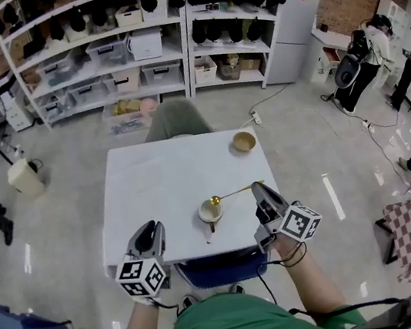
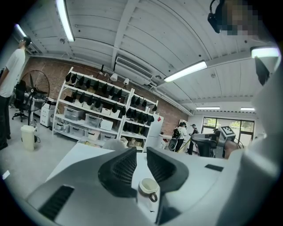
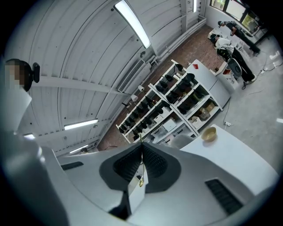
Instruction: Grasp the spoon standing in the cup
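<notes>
While a bowl [image 1: 244, 141] sits at the table's [image 1: 154, 184] far right corner, the level right gripper [image 1: 259, 188] clamps the spoon [image 1: 235, 191], its head over the cup [image 1: 211, 213] by the near edge. The left gripper [image 1: 150, 238] hovers with jaws apart, empty.

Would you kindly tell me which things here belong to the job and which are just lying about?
Job in hand:
spoon
cup
right gripper, fingers shut on the spoon

Lying about:
bowl
chair
</notes>
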Demonstrator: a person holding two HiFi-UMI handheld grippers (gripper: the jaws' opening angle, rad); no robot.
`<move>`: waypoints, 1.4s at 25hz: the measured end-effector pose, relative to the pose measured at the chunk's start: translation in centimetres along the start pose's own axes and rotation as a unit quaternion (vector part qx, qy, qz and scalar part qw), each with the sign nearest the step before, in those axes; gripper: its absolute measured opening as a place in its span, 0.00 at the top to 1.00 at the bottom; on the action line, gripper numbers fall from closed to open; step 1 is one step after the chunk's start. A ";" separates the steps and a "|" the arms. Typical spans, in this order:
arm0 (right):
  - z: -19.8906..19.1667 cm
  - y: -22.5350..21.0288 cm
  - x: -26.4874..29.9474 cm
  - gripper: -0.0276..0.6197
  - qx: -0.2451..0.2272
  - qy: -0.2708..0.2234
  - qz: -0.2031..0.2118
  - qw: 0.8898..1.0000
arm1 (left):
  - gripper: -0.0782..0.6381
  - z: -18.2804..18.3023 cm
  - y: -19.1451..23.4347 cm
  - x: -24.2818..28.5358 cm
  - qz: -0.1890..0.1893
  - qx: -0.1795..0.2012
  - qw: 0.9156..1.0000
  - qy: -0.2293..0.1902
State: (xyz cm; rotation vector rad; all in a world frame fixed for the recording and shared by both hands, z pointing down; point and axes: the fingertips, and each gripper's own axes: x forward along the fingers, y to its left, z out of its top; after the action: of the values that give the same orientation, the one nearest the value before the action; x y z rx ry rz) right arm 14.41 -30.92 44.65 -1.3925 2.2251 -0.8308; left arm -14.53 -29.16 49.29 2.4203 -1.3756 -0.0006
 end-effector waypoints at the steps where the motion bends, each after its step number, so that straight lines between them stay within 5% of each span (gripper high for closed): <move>1: 0.2 0.2 0.1 0.91 0.000 -0.003 0.003 1.000 | 0.78 0.4 0.3 0.1 0.002 0.001 1.000 -0.004; 10: 3.0 2.4 -0.9 0.91 0.004 -0.031 0.033 0.999 | 0.78 4.4 -0.2 0.0 0.009 0.021 0.999 -0.039; 35: 3.4 2.6 -0.8 0.91 0.021 -0.038 0.047 0.998 | 0.78 4.8 -0.4 0.8 0.006 0.024 0.999 -0.030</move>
State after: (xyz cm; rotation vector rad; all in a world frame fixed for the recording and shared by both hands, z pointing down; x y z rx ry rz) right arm 15.08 -30.32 40.37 -1.2694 2.1831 -0.7751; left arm -14.55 -31.12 44.85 2.4710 -1.4318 -0.0379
